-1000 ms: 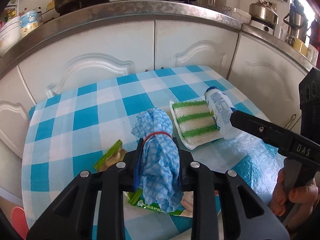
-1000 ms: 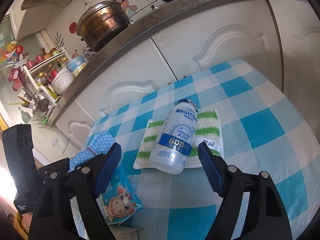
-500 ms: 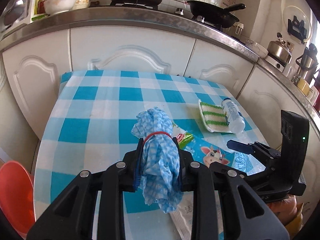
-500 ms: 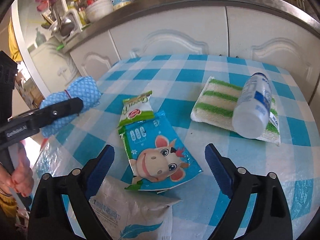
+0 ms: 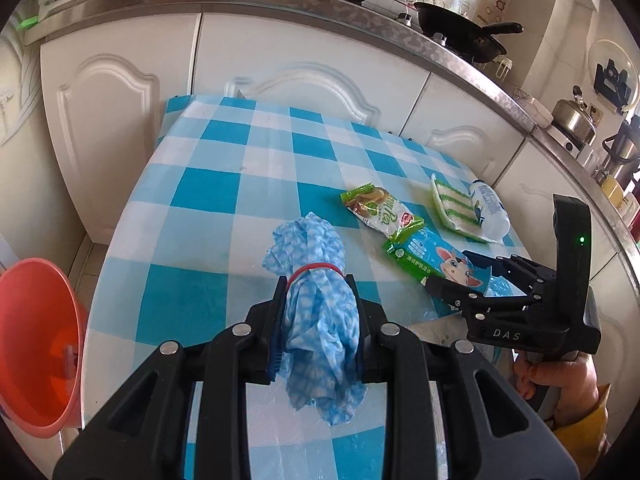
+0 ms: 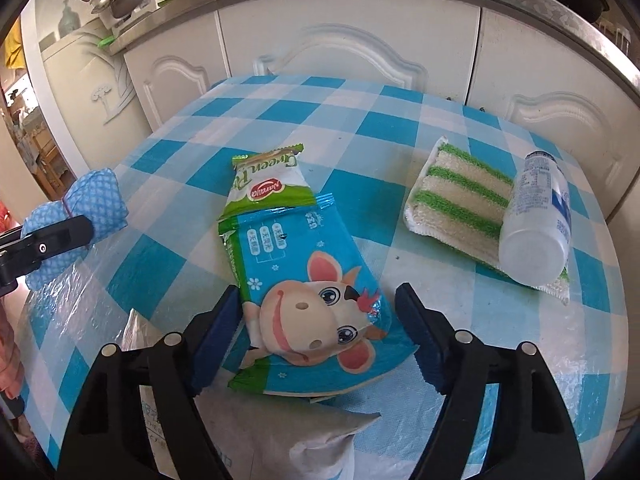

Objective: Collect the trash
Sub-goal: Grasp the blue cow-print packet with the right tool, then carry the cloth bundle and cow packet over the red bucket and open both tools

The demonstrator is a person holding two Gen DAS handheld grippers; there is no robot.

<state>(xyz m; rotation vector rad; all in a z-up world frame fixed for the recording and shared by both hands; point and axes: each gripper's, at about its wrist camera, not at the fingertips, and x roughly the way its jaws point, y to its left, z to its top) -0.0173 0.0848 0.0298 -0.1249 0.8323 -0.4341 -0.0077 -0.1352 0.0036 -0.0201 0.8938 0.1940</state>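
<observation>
Two grippers are in our hands over the checked tablecloth (image 6: 256,112). Our left gripper (image 5: 318,320) has its fingers clamped on a bundled blue cloth (image 5: 318,300) tied with a red rubber band (image 5: 316,269), held above the cloth-covered table. Our right gripper (image 6: 320,336) has its jaws apart and has just been closing; a blue cow-print wrapper (image 6: 304,300) lies between the pads, which do not press it. Partly under that wrapper's far end lies a green-and-white snack packet (image 6: 268,184). A white pouch (image 6: 256,440) lies at the near edge beneath the right gripper. Further right, a white plastic bottle (image 6: 536,228) lies on its side on a green-striped sponge cloth (image 6: 456,200). An orange bin (image 5: 36,344) stands beside the table at the left.
</observation>
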